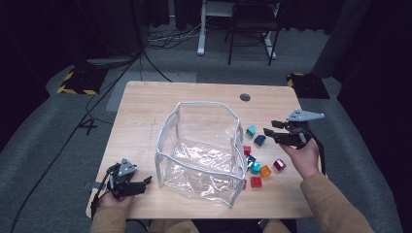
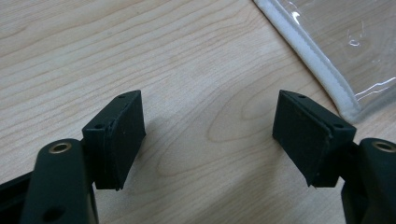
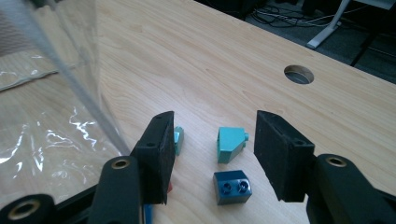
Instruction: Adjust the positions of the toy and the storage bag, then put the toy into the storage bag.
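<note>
The right gripper (image 3: 212, 154), jaws half open and empty, hovers above the dark blue plastic brick (image 3: 232, 186). Risk: a jaw may catch the adjacent teal plastic brick (image 3: 230, 144) just beyond, knocking it away. The left gripper (image 2: 208, 135) rests wide open and empty near the clear plastic zip pouch (image 1: 204, 145).

Your black tongs (image 3: 212, 154) frame a light teal brick (image 3: 231, 144) and a dark blue brick (image 3: 232, 186) on the pale wood-grain bench (image 3: 233, 70); the clear pouch (image 1: 199, 150) has white-grey edging.

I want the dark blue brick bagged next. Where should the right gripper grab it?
Take the dark blue brick by its two flat side faces, coming from above with the right gripper, whose open jaws already straddle it. Its studs face the camera, so the smooth sides give better purchase. Mind the teal brick close behind.
</note>
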`<control>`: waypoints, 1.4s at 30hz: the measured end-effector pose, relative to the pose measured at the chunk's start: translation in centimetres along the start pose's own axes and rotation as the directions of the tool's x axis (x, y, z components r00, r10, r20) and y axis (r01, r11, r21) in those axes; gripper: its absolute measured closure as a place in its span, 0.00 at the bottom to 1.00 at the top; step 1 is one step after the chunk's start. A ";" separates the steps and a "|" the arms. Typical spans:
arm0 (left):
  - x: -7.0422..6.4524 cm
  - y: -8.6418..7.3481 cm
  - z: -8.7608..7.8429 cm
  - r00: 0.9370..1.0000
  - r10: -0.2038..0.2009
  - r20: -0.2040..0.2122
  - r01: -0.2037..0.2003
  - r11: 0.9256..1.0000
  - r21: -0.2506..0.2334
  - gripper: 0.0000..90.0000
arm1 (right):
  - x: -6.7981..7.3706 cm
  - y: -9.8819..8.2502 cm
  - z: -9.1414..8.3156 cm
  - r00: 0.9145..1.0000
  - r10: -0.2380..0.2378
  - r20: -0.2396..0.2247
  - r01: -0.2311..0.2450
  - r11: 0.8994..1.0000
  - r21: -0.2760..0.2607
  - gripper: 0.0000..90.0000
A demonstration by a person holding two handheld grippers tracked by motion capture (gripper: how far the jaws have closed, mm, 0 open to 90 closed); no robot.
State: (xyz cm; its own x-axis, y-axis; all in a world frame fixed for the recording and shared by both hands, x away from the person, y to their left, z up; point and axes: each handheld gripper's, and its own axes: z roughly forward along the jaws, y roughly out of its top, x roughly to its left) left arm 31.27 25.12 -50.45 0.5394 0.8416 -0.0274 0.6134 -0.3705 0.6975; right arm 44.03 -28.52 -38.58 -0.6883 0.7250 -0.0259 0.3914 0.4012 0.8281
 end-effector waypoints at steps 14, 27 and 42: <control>0.0 0.0 0.0 1.000 -0.002 -0.003 0.002 1.000 0.000 0.28 | -1.7 1.6 5.6 1.000 0.009 -0.030 -0.009 1.000 0.015 0.52; 0.0 0.0 0.0 1.000 -0.003 -0.003 0.003 1.000 -0.001 0.28 | -3.4 1.1 9.2 1.000 0.015 -0.002 -0.015 0.997 0.077 0.51; 0.0 0.0 0.1 1.000 -0.006 -0.003 0.006 1.000 -0.003 0.28 | -4.4 0.8 12.9 0.998 0.051 -0.038 -0.043 0.982 0.185 0.49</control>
State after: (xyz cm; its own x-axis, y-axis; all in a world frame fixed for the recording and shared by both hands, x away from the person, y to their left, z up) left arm 31.28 25.07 -50.48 0.5338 0.8451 -0.0297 0.6148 -0.3637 0.6998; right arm 55.23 -24.13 -45.05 -0.6906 0.7223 0.0376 0.5264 0.4663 0.7109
